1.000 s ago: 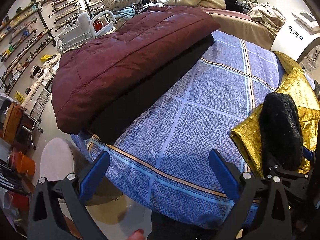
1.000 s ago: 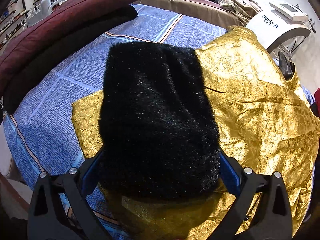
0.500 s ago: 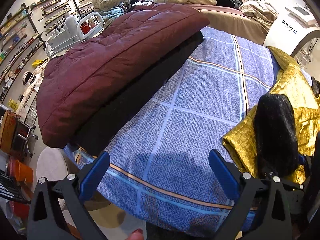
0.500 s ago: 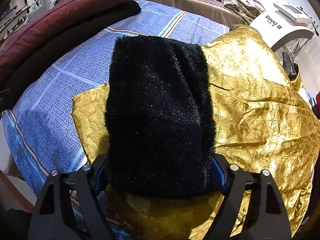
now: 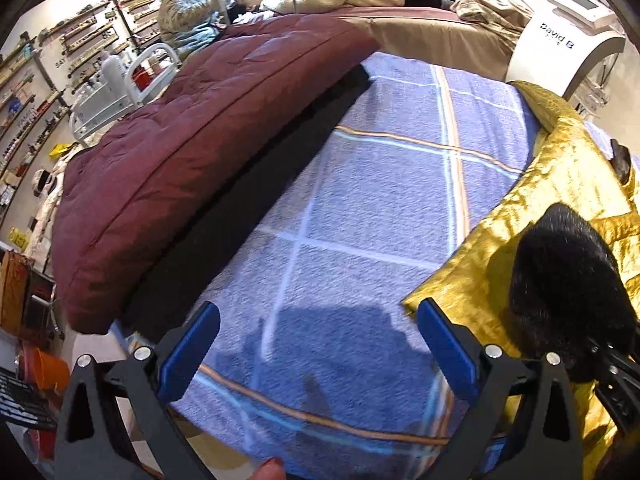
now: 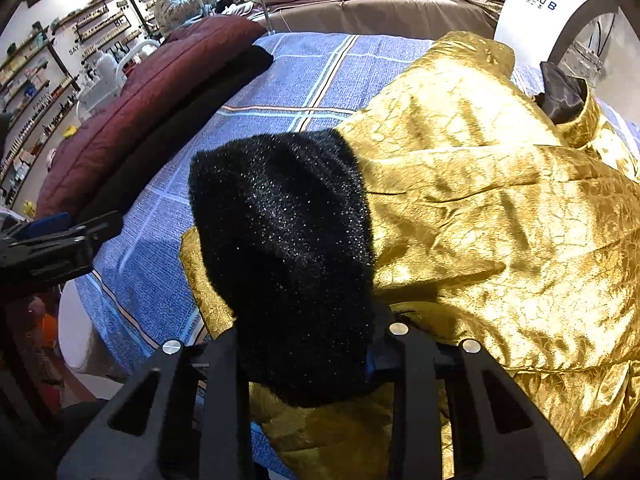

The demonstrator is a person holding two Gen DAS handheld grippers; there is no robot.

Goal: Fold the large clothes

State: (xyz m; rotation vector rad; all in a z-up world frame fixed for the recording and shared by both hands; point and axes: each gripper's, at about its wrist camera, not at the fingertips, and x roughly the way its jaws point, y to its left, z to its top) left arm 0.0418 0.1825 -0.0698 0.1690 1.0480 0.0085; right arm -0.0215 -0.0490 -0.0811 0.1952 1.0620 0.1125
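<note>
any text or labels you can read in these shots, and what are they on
"David B": dark letters on the white machine beyond the bed, readable in both views.
Small characters under that name: too small to read.
Lettering on the wall by the shelves: starts "SAY", rest blurred.
Bottles and boxes on the shelves: labels too small to read.
Gold garment and blue sheet: no text seen.

Each camera sits on its gripper and looks down along the jaws, close to the bed [image 5: 384, 208]. Both see the gold coat [image 6: 500, 208] and red quilt [image 5: 192, 152].
</note>
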